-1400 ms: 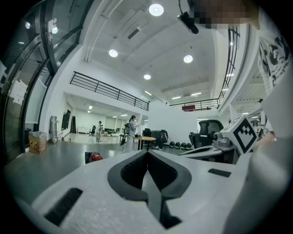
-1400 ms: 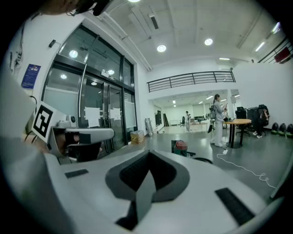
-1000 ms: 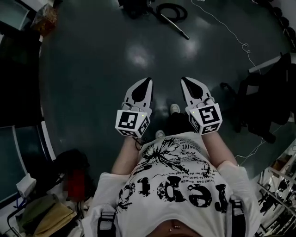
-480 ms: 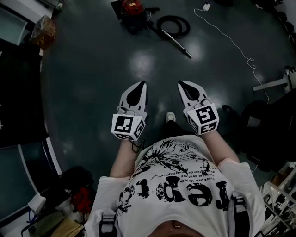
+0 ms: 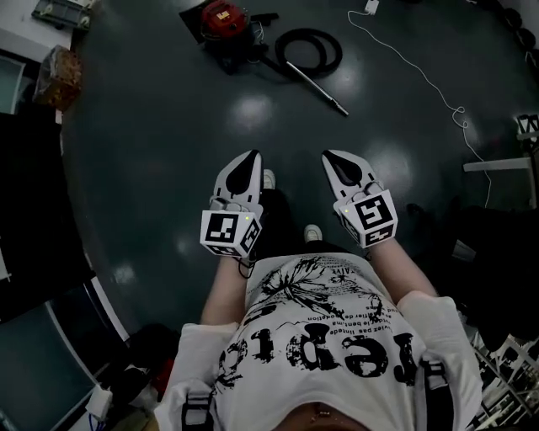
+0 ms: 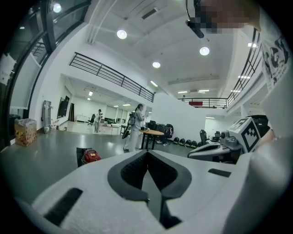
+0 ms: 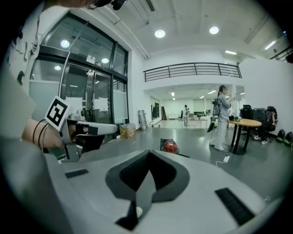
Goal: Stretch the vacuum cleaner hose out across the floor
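Red vacuum cleaner (image 5: 226, 18) sits on the dark floor (image 5: 152, 168), far ahead of the person. Its black hose (image 5: 313, 49) lies coiled beside it, with the metal tube (image 5: 316, 84) pointing outward. Left gripper (image 5: 249, 160) and right gripper (image 5: 333, 160) are both closed, empty, and well apart from the hose. Task not begun: approach, grasp and stretching all remain.

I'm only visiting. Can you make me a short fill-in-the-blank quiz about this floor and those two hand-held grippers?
1. The vacuum cleaner on the floor is ____ in colour.
2. Its black hose lies ____ in a loop, not stretched out.
3. The left hand-held gripper and the right hand-held gripper both have jaws ____, with nothing between them.
Missing words: red; coiled; shut.
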A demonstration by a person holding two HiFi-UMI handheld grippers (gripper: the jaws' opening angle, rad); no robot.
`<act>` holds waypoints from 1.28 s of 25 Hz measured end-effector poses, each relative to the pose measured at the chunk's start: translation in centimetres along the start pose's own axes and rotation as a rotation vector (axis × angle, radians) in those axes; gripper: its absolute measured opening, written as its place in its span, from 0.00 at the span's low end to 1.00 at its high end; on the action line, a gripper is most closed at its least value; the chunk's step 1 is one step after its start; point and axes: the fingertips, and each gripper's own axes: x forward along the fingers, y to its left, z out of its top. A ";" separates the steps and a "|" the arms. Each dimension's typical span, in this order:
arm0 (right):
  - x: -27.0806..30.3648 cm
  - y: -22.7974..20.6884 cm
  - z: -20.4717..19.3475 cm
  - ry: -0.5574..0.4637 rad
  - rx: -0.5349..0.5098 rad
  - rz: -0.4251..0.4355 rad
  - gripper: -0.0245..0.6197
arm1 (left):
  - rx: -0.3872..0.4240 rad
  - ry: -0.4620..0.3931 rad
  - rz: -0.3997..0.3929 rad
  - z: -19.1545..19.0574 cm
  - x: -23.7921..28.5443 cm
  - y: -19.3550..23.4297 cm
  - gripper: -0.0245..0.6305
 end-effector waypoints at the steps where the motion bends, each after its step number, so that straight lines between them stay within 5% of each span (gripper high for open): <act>1: 2.1 -1.1 0.2 0.000 0.001 -0.011 0.04 | 0.005 0.004 -0.016 0.3 2.0 1.6 0.04; 10: 18.0 -11.1 4.6 -0.018 0.130 -0.198 0.04 | 0.015 0.097 -0.258 3.2 19.5 13.6 0.04; 16: 22.9 -19.7 7.1 -0.092 0.178 -0.300 0.04 | 0.095 0.164 -0.371 2.6 30.1 16.1 0.04; 20: 24.9 -27.0 4.5 -0.050 0.180 -0.370 0.04 | 0.122 0.218 -0.443 0.5 38.1 15.5 0.04; 23: 27.4 -32.7 1.4 -0.012 0.248 -0.360 0.04 | 0.070 0.261 -0.463 -1.2 44.6 16.0 0.04; 32: 35.1 -46.8 -6.2 0.144 0.313 -0.341 0.04 | 0.146 0.355 -0.572 -6.0 60.8 17.5 0.04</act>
